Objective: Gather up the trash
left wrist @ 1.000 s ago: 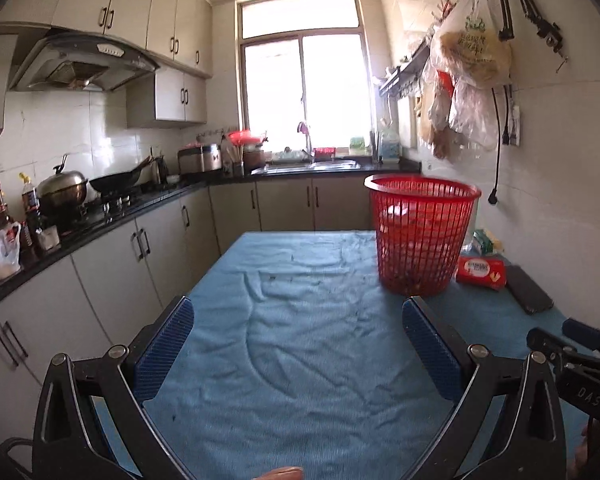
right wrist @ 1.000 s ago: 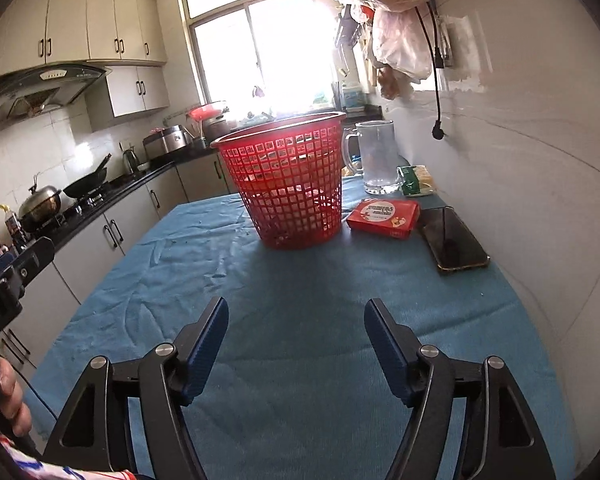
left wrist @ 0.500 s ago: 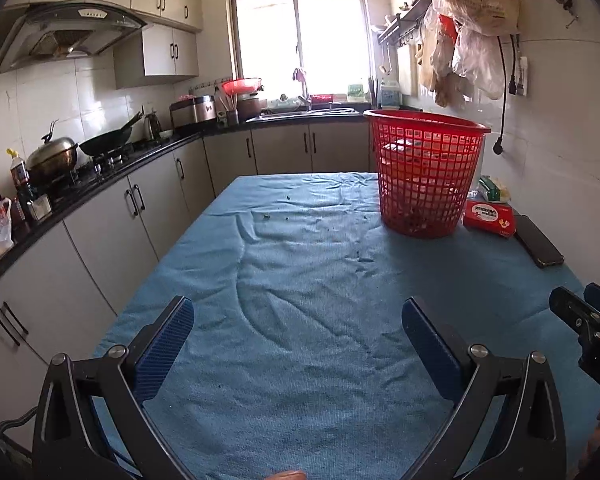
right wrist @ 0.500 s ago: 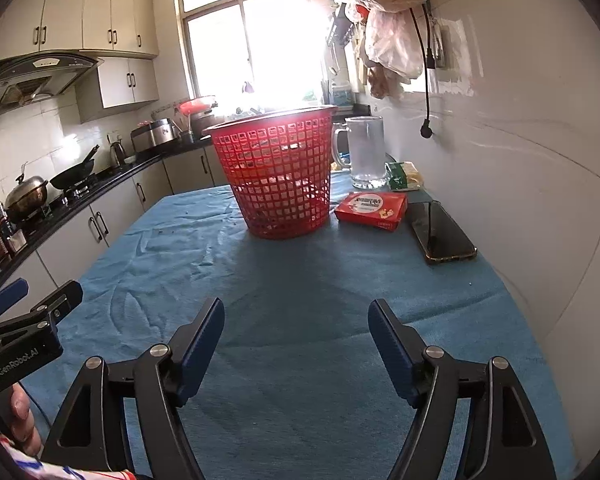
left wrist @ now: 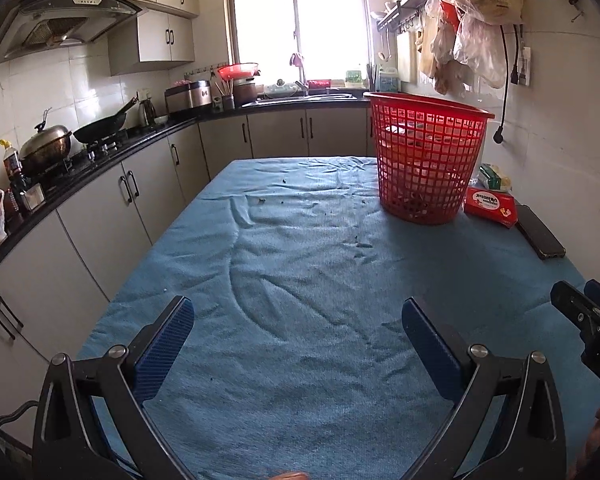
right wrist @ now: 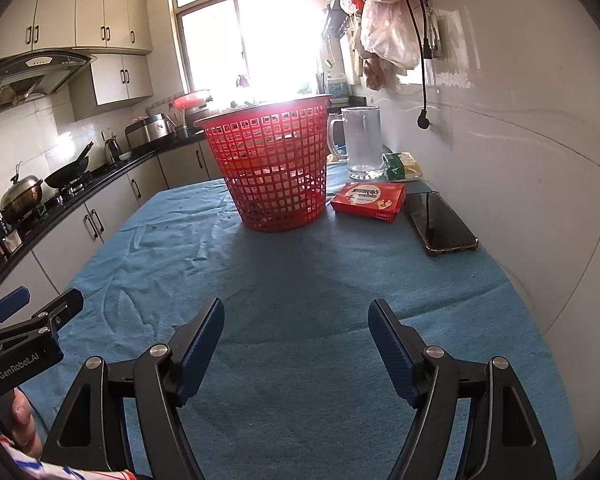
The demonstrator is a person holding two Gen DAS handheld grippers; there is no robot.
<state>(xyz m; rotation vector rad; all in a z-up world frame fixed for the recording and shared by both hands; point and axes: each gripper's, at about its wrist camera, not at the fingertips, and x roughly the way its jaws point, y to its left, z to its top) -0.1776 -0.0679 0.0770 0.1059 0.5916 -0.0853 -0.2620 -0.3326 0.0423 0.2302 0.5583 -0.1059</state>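
Left wrist view: left gripper (left wrist: 298, 336), jaws spread and empty, now farther back from the red mesh basket (left wrist: 426, 160), which stands ahead and right of the jaws; dark crumbs (left wrist: 262, 200) dot the blue cloth (left wrist: 300, 280) ahead.

Right wrist view: right gripper (right wrist: 296, 338), jaws parted, empty; basket straight ahead. Seen whole only here: glass mug (right wrist: 360, 142), beside red box (right wrist: 369, 196) and phone (right wrist: 442, 224) along the wall edge.

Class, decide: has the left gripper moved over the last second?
Yes. The left gripper has drawn back from the red basket, which now appears farther up the blue cloth.
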